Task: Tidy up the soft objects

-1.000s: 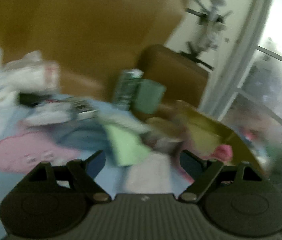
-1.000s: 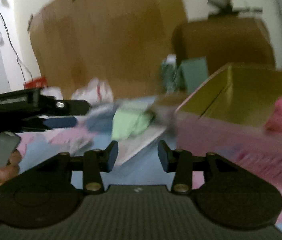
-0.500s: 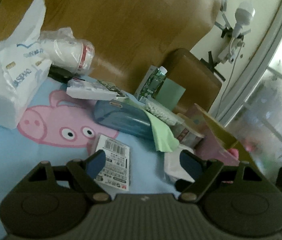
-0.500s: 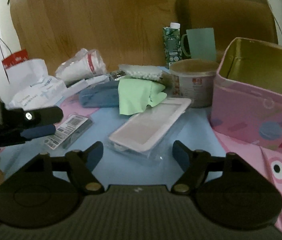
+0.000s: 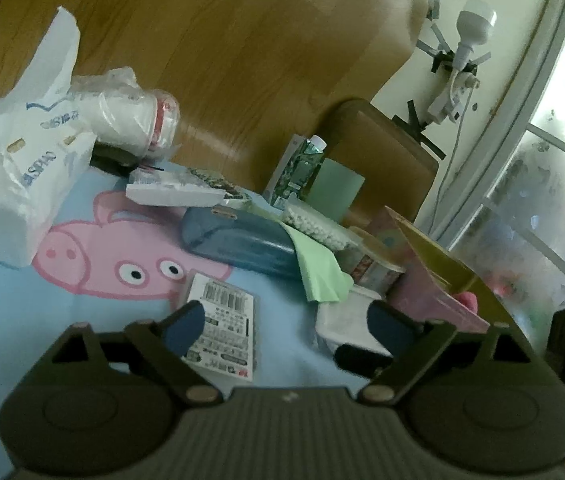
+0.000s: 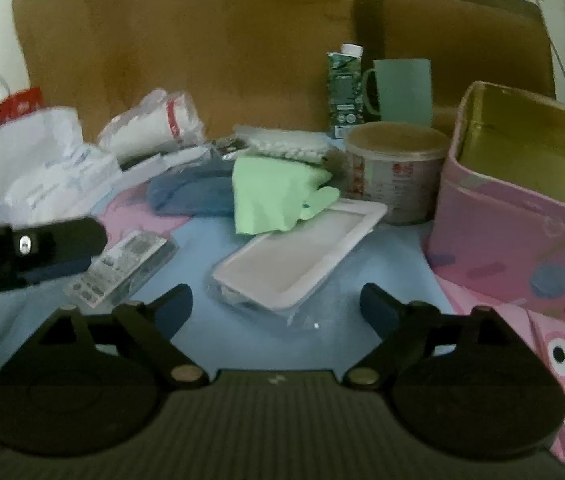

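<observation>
A light green cloth lies draped over a blue soft case on the blue pig-print cover. In front of it sits a flat white packet in clear wrap. My right gripper hovers just short of that packet, jaws opening wide with nothing between them. My left gripper is opening too, empty, with its left fingertip over a barcode packet. The pink tin box stands open at the right with something pink inside.
A white tissue pack and a bagged stack of cups sit at the left. A round tub, a bag of white beads, a carton and a green mug crowd the back. A wooden headboard rises behind.
Both views went from motion blur to steady. The jaws of both grippers spread wider. The right gripper swung left, from the pink box to face the white packet.
</observation>
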